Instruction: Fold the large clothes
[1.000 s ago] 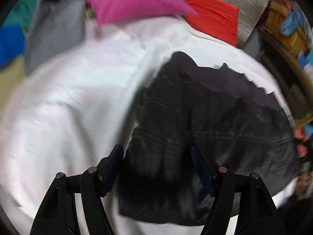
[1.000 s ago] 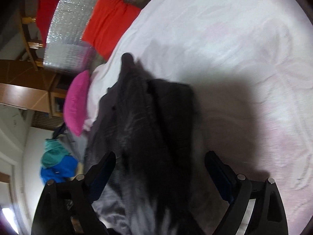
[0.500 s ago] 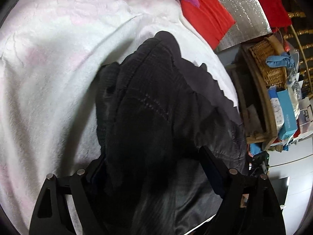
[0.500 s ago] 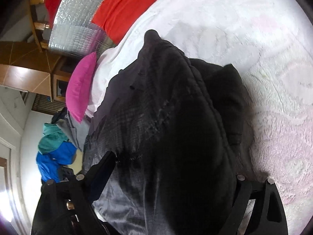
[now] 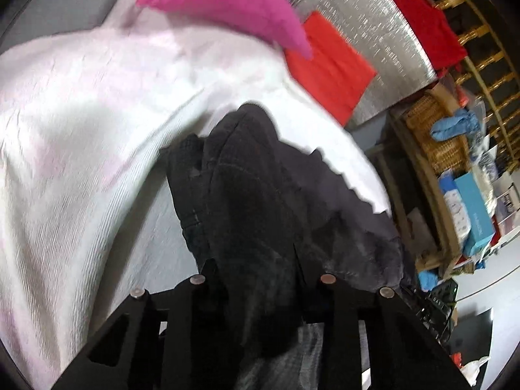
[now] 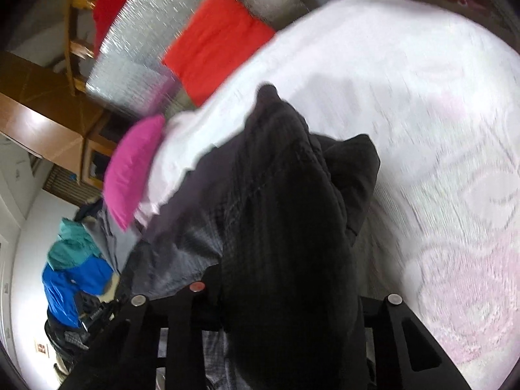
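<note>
Both claws closing on a dark garment over the bed

I'm over a bed (image 5: 81, 136) with a white, faintly pink-patterned cover; at its head there's a pink pillow (image 5: 227, 3), a red cushion (image 6: 217, 42) and a silvery quilted board (image 5: 364, 29), a wicker basket (image 5: 435, 133) and boxes on a shelf off to one side, and a blue and teal heap (image 6: 71, 266) on the other. The dark garment (image 5: 260, 201), blackish and finely checked with a paler grey lining, lies bunched on the cover. My left claw (image 5: 260, 279) and right claw (image 6: 276, 292) are each closing with a fold of it between the fingers, pinching it.
</note>
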### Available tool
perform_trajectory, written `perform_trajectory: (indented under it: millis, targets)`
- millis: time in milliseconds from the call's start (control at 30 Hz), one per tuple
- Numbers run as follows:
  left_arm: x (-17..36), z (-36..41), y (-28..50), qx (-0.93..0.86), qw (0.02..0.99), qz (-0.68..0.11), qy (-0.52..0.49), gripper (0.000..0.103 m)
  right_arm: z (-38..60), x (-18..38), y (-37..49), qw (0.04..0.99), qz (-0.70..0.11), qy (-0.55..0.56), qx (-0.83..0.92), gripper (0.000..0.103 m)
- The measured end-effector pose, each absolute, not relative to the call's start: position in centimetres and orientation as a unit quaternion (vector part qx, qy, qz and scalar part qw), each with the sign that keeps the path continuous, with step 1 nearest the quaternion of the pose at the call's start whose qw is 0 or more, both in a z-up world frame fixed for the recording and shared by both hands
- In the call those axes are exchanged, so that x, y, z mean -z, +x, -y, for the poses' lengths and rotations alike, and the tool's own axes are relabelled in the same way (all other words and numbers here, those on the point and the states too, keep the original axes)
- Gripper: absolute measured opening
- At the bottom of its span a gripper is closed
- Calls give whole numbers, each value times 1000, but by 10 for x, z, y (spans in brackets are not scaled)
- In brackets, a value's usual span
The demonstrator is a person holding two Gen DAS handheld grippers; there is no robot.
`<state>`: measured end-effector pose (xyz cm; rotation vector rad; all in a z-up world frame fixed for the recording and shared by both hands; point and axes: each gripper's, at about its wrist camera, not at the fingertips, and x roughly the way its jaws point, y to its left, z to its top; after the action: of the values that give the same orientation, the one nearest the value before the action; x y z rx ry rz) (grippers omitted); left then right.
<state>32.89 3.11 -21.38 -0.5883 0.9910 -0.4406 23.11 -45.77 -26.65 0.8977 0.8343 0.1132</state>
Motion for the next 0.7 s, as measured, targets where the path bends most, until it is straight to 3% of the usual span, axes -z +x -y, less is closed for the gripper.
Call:
perform_trajectory:
  millis: [167, 300, 400, 700]
  targets:
    - [238, -32, 344, 166, 795, -509, -285, 37, 454, 269, 241, 818, -396, 415, -33, 37]
    - [238, -36, 345, 158, 791, -521, -280, 51, 466, 283, 238, 784, -420, 455, -35, 50]
    - [238, -42, 347, 157, 785, -526, -288, 57, 470, 283, 233, 774, -424, 469, -38, 67]
    - [227, -56, 325, 163, 813, -508, -231, 59, 485, 299, 209, 751, -451, 479, -58, 72]
